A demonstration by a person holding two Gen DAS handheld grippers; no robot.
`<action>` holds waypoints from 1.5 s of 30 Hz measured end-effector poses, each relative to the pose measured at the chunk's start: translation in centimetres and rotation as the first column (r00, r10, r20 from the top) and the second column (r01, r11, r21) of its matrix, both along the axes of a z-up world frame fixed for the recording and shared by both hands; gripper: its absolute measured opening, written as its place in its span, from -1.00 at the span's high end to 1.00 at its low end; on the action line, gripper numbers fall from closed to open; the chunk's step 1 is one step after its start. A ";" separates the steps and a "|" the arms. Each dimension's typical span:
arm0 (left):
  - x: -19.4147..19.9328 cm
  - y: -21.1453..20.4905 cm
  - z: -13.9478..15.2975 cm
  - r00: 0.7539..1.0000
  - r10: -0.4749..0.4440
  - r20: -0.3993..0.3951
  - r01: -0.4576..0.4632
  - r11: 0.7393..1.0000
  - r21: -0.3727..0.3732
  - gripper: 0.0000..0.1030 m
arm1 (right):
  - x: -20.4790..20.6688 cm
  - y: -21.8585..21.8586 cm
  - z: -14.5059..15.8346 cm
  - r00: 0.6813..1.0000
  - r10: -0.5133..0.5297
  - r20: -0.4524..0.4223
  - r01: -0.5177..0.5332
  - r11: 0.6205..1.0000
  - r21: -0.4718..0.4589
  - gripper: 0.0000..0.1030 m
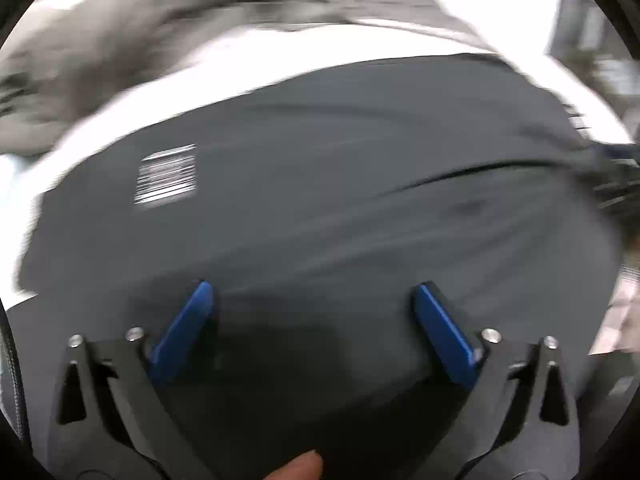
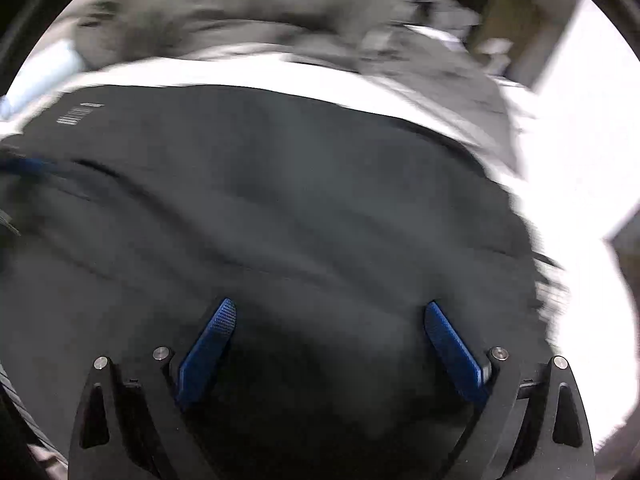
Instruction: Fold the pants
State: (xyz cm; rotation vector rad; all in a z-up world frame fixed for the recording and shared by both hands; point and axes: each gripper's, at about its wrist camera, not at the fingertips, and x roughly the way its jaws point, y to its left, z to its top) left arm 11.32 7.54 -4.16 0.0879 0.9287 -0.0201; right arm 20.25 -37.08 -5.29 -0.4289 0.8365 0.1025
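Dark grey pants [image 1: 320,184] lie spread on a white surface [image 1: 280,56] and fill most of both views; they also show in the right wrist view [image 2: 280,200]. A white striped label [image 1: 166,174] is printed on them, also visible in the right wrist view [image 2: 78,114]. My left gripper [image 1: 314,292] is open just above the near part of the pants, holding nothing. My right gripper [image 2: 330,310] is open over the pants too, holding nothing. Both views are motion-blurred.
A heap of lighter grey clothing [image 1: 140,32] lies behind the pants, also in the right wrist view [image 2: 240,12]. The white surface [image 2: 560,152] extends to the right. Brown furniture [image 2: 500,20] stands beyond at the top right.
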 end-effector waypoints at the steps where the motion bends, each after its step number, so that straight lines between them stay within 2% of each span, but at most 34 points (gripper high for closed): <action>1: -1.1 2.9 0.0 0.999 0.043 0.018 -0.043 0.999 -0.012 -1.00 | -0.3 -2.3 0.0 0.999 -0.041 0.010 0.041 0.999 -0.002 -0.89; 4: -3.7 8.5 0.2 0.982 0.181 0.045 -0.179 0.983 -0.048 -1.00 | -0.6 -6.5 0.5 0.997 -0.071 -0.005 0.071 0.990 0.118 -0.90; 6: -5.3 10.5 0.9 0.973 0.223 0.066 -0.220 0.974 -0.046 -0.99 | -0.8 -6.1 1.2 0.996 -0.092 -0.001 0.091 0.989 0.118 -0.90; 8: -7.1 11.9 1.8 0.969 0.222 0.108 -0.216 0.974 -0.067 -0.99 | -2.2 -4.5 2.9 0.995 -0.093 0.038 0.087 0.987 0.135 -0.90; 10: -8.2 11.6 2.1 0.975 0.185 0.123 -0.178 0.982 -0.065 -0.99 | -3.6 -2.3 4.0 0.998 -0.015 0.055 0.002 0.973 0.229 -0.94; 12: -8.1 11.3 1.0 0.985 0.150 0.079 -0.148 0.988 -0.032 -0.99 | -4.4 1.5 3.7 0.993 0.113 0.026 -0.115 0.954 0.275 -0.96; 14: -7.1 10.8 0.0 0.987 0.147 0.060 -0.146 0.989 -0.022 -1.00 | -4.9 4.8 2.2 0.973 0.228 -0.013 -0.217 0.941 0.260 -0.96; 15: -7.5 10.9 -0.1 0.985 0.156 0.072 -0.154 0.988 -0.032 -1.00 | -5.1 6.3 0.9 0.961 0.273 -0.041 -0.258 0.941 0.220 -0.96; 17: -8.6 12.8 -0.1 0.974 0.210 0.085 -0.207 0.977 -0.050 -1.00 | -5.3 7.0 -0.8 0.954 0.295 -0.051 -0.285 0.948 0.145 -0.96; 19: -9.8 15.5 -0.3 0.955 0.282 0.091 -0.279 0.959 -0.046 -1.00 | -5.7 4.8 -0.7 0.966 0.259 -0.025 -0.252 0.955 0.159 -0.97; 20: -10.3 16.7 -0.3 0.945 0.314 0.092 -0.312 0.949 -0.036 -1.00 | -5.4 2.9 -0.5 0.980 0.200 -0.013 -0.196 0.970 0.144 -0.97; 21: -10.8 17.7 -0.3 0.939 0.332 0.092 -0.330 0.943 -0.039 -1.00 | -5.2 0.9 -0.4 0.990 0.140 0.008 -0.140 0.984 0.113 -0.97; 22: -11.6 18.6 -0.2 0.938 0.333 0.099 -0.329 0.943 -0.057 -0.99 | -4.9 -1.4 -0.3 0.998 0.044 0.044 -0.046 0.998 0.044 -0.97; 23: -11.9 18.6 -0.1 0.937 0.333 0.108 -0.330 0.943 -0.052 -0.99 | -4.7 -2.9 -0.4 0.998 -0.016 0.058 0.015 1.000 0.016 -0.98; 24: -11.8 18.4 0.1 0.937 0.331 0.113 -0.329 0.944 -0.040 -0.99 | -4.5 -4.8 -0.5 0.997 -0.060 0.053 0.058 0.998 0.037 -0.97; 25: -11.7 17.6 0.3 0.940 0.322 0.115 -0.321 0.947 -0.027 -0.98 | -4.5 -5.8 -0.2 0.997 -0.061 0.036 0.057 0.993 0.103 -0.96; 26: -11.6 16.7 0.7 0.945 0.305 0.117 -0.303 0.952 -0.033 -0.98 | -4.6 -6.0 0.2 0.997 -0.071 0.035 0.066 0.990 0.126 -0.96; 28: -11.4 13.1 2.1 0.961 0.234 0.147 -0.227 0.972 -0.064 -0.98 | -5.1 -4.5 1.0 0.996 -0.066 0.055 0.060 0.993 0.098 -0.97; 32: -10.1 4.7 3.3 0.983 0.076 0.167 -0.055 0.991 -0.124 -0.98 | -8.1 1.4 2.5 0.991 0.129 0.044 -0.135 0.970 0.200 -0.97; 34: -8.5 -0.2 2.4 0.992 -0.035 0.124 0.054 0.986 -0.159 -0.98 | -8.5 4.7 2.3 0.975 0.221 0.017 -0.218 0.946 0.238 -0.97; 36: -7.0 -3.7 1.0 0.992 -0.101 0.082 0.112 0.982 -0.153 -0.99 | -8.3 8.5 1.2 0.950 0.313 -0.018 -0.299 0.921 0.252 -0.97; 37: -6.1 -5.3 -0.1 0.993 -0.110 0.044 0.115 0.986 -0.122 -0.99 | -7.8 9.5 0.3 0.939 0.341 -0.037 -0.323 0.914 0.247 -0.97; 39: -5.8 -5.9 -1.0 0.993 -0.112 0.028 0.114 0.990 -0.081 -1.00 | -7.3 11.1 -1.5 0.928 0.366 -0.067 -0.348 0.918 0.190 -0.97; 40: -6.2 -5.4 -0.8 0.992 -0.120 0.042 0.124 0.988 -0.091 -1.00 | -7.4 10.9 -1.6 0.927 0.370 -0.064 -0.354 0.919 0.174 -0.97; 42: -7.1 -2.5 -0.4 0.997 -0.062 0.042 0.066 0.994 -0.091 -1.00 | -7.5 7.8 -1.6 0.942 0.334 -0.036 -0.325 0.932 0.160 -0.97; 45: -8.1 2.8 -0.6 0.998 0.041 0.050 -0.037 0.996 -0.079 -1.00 | -7.6 -0.1 -1.6 0.985 0.168 -0.026 -0.163 0.975 0.149 -0.98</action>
